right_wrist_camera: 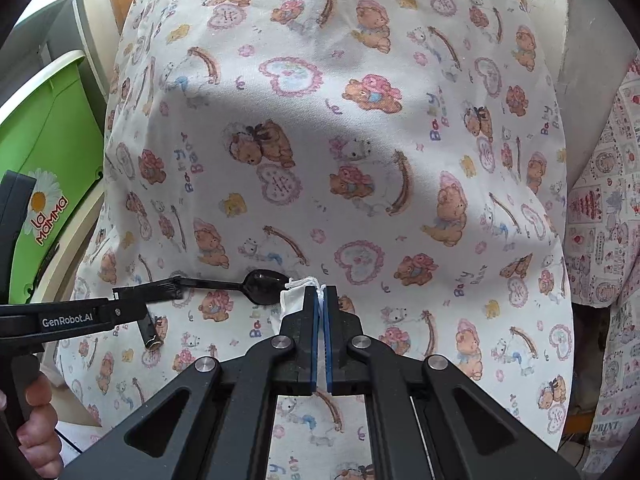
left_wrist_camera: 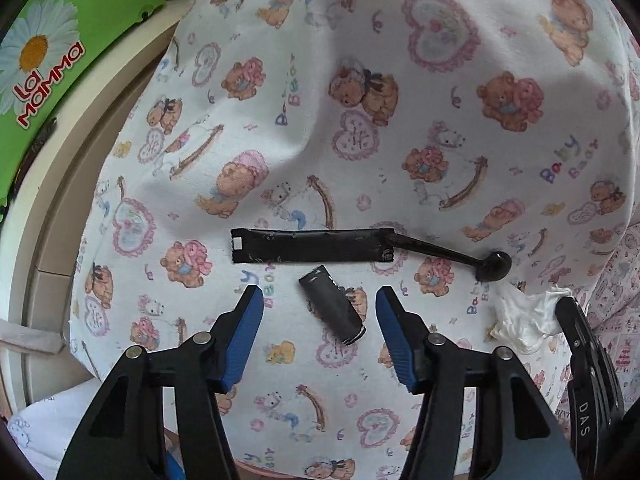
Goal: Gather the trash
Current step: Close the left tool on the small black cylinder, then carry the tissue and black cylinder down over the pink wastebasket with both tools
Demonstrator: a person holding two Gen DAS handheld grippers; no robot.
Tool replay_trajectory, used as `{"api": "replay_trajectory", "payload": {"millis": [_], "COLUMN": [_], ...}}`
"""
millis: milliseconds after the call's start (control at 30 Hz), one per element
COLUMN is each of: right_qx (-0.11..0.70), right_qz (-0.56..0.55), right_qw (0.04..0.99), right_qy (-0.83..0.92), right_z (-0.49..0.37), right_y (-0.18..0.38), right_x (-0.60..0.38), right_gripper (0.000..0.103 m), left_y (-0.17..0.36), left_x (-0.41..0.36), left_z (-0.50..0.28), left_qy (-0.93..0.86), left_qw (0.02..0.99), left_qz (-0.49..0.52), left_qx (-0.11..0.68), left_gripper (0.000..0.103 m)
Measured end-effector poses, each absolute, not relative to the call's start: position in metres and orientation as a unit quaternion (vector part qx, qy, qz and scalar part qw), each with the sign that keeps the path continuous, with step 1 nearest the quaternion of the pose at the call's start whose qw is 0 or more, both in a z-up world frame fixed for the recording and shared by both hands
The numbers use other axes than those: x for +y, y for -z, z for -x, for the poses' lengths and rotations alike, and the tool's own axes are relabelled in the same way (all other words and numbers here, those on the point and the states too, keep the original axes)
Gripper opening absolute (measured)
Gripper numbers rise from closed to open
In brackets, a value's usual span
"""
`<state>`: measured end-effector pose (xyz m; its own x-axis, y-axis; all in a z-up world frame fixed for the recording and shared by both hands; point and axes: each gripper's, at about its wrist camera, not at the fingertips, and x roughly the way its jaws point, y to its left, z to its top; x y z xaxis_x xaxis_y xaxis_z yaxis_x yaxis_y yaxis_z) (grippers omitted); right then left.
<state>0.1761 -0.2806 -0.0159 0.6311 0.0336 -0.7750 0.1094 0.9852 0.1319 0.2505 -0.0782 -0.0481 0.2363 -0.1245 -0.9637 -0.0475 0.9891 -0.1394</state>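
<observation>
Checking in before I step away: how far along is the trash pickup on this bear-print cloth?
Nothing visibly binned yet. In hand: the right claw is shut on the white tissue. The left claw is open around the small black wrapper piece, not gripping. Left: the long black wrapper and black plastic spoon.

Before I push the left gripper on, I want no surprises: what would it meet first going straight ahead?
Most likely the small black torn wrapper piece, lying between the open fingers of the left gripper on the bear-print cloth. Depth is hard to judge.
</observation>
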Motion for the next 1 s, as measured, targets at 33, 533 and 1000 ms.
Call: {"api": "replay_trajectory", "payload": {"millis": [33, 533, 1000], "right_qx": [0.428, 0.428, 0.426], "right_qz": [-0.080, -0.105, -0.217], "right_qw": [0.900, 0.897, 0.871], "right_qy": [0.020, -0.005, -0.113], "right_z": [-0.176, -0.173, -0.160], "right_y": [0.015, 0.012, 0.012], "right_x": [-0.280, -0.287, -0.294], "right_gripper": [0.003, 0.003, 0.003], "left_y": [0.051, 0.054, -0.004], "left_x": [-0.081, -0.111, -0.099], "left_z": [-0.251, -0.245, -0.177], "left_qy": [0.024, 0.042, 0.058], "left_qw": [0.782, 0.801, 0.844], "left_qz": [0.068, -0.024, -0.090], "left_qx": [0.620, 0.596, 0.526], "left_gripper": [0.053, 0.014, 0.015]}}
